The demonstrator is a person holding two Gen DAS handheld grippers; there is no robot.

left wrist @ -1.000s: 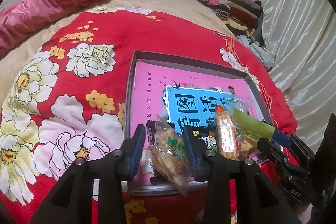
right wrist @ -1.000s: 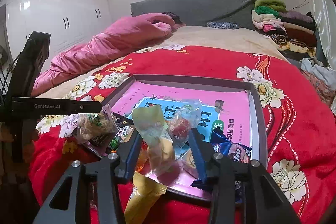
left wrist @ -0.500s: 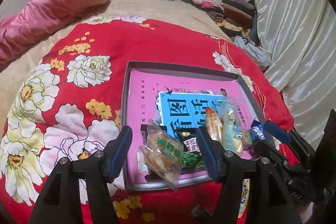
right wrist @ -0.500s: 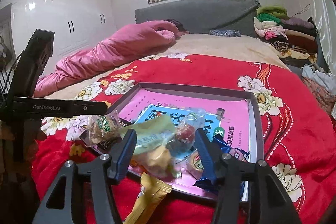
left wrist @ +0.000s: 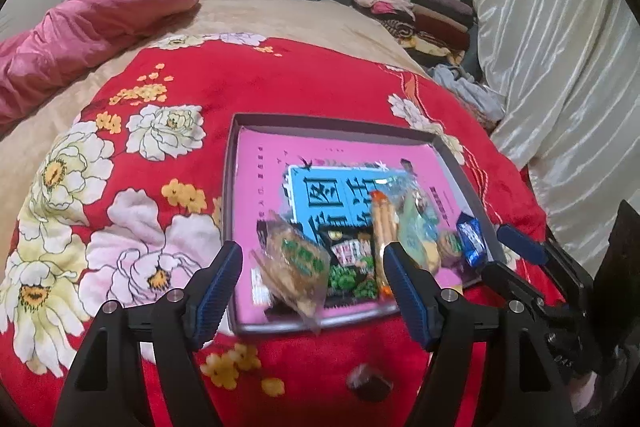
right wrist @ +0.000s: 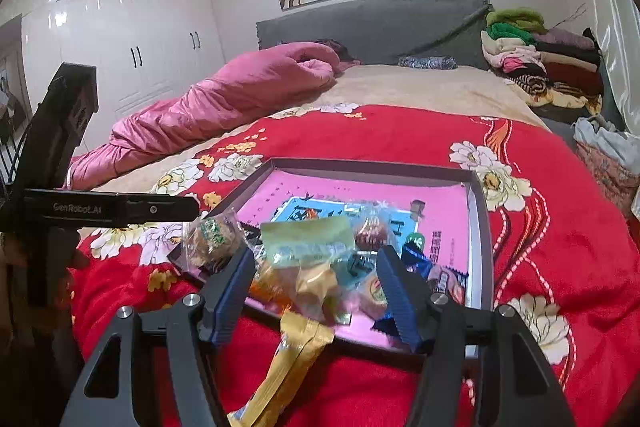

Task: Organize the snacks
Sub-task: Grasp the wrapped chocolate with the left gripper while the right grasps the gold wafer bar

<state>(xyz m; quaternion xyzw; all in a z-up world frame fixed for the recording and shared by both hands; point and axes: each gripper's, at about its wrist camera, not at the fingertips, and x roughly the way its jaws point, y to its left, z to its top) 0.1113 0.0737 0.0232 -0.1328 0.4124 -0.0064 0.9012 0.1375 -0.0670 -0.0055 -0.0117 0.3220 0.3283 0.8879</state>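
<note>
A shallow grey box lid [left wrist: 231,187], lined with a pink and blue printed sheet, is seen lying on the red floral blanket [left wrist: 280,83] of a bed. The snacks are gathered at the near end of this tray.

The left gripper [left wrist: 312,291] is held above the near edge of the tray. Its jaws are opening; its blue fingers [left wrist: 218,285] stand apart to either side of a clear packet of brown biscuits with a green label [left wrist: 294,267], and no contact with the packet is observed. This packet lies in the tray, overhanging its near rim. A dark packet with green peas printed on it [left wrist: 350,265] is seen just to its right, and a long orange-tipped stick snack [left wrist: 382,223] beyond that.

The right gripper [right wrist: 316,291] is held over the near right part of the tray. Its jaws are also opening, with the fingers [right wrist: 398,297] clear of a heap of wrapped sweets; a pale green wrapper [right wrist: 308,235] lies uppermost between them. A blue wrapped bar [right wrist: 416,259] rests just right of the heap.

A yellow packet [right wrist: 292,359] is noted outside the tray, on the blanket at its near edge. A small dark round item [left wrist: 368,385] lies on the blanket nearer still; it is too blurred to be identified.

A pink quilt [right wrist: 224,107] is bunched at the far left of the bed, and folded clothes [right wrist: 540,59] are stacked at the far right.
</note>
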